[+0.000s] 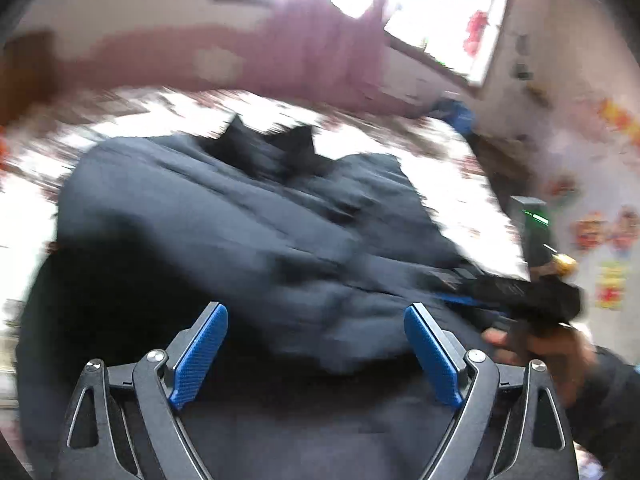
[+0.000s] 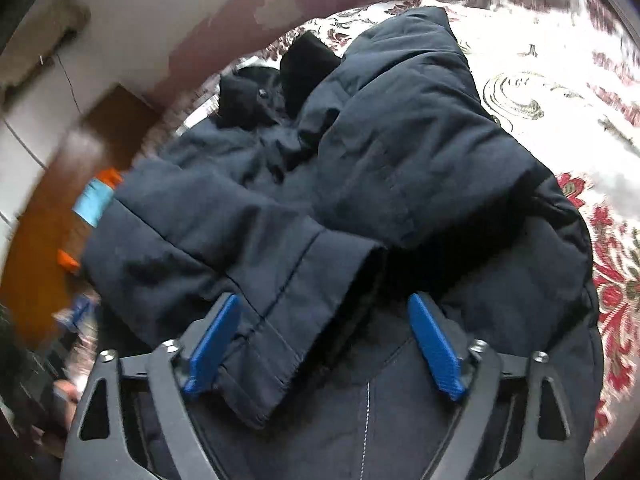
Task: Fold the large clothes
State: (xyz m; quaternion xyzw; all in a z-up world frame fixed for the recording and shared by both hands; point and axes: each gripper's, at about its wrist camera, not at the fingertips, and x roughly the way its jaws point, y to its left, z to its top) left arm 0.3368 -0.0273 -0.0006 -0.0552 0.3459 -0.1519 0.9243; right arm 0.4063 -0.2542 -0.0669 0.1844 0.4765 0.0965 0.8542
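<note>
Midway, by the look of it: dark padded jacket (image 2: 360, 152) lies on a floral bedspread (image 2: 560, 92), both sleeves already drawn in across the body. Left sleeve cuff (image 2: 280, 320) lies between the pads of the right gripper (image 2: 326, 344); fingers part-spread, cuff seems to touch the left pad only, no pinch on it that I can make out. Left gripper (image 1: 316, 356) hovers over the jacket's lower body, fingers spread wide, nothing between them; view heavily blurred. Right hand (image 1: 556, 352) shows at that view's edge. Judged step: sleeve laid, hem fold to follow. Next move calls for both grippers to take the hem and carry it up toward the collar (image 2: 280, 80), keeping the bulky padding from springing open
</note>
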